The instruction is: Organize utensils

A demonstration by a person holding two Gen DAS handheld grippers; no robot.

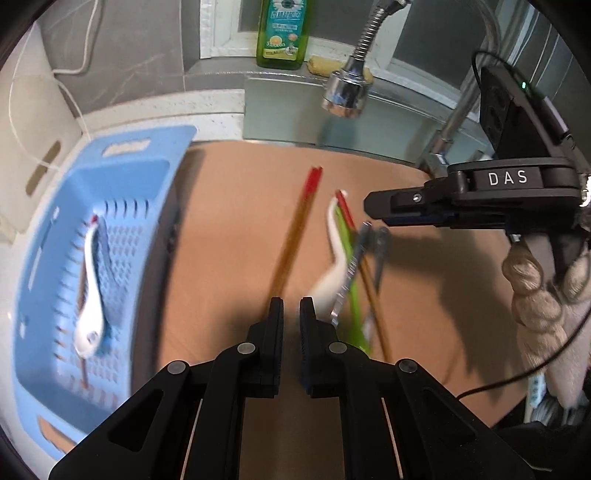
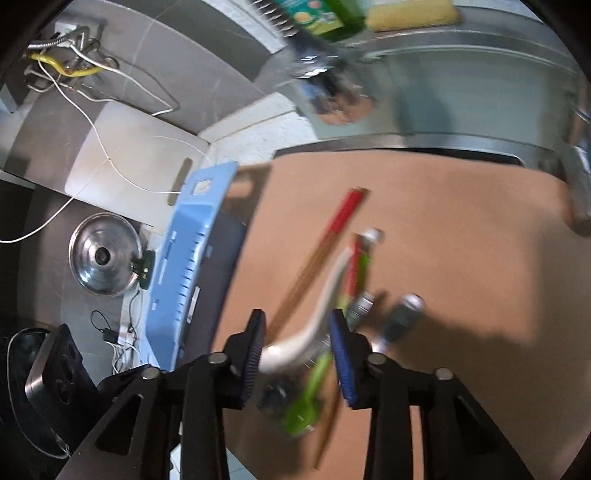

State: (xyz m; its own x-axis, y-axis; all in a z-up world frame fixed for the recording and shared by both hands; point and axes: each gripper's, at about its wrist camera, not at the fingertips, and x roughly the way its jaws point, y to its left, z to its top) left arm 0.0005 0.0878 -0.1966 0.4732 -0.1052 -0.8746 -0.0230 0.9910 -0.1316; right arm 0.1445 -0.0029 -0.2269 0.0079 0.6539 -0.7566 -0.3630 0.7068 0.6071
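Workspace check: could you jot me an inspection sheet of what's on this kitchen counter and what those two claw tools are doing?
Surface: tan board beside a steel sink.
Job's things: blue basket holding one white spoon; red-tipped chopsticks and a mixed utensil pile on the board.
Clutter: green soap bottle, sponge.
Grippers: left gripper shut, empty; right gripper open, astride the pile's white spoon handle.
Cables: white cord, black cable.
Surroundings: faucet, pot lid, white cutting board.
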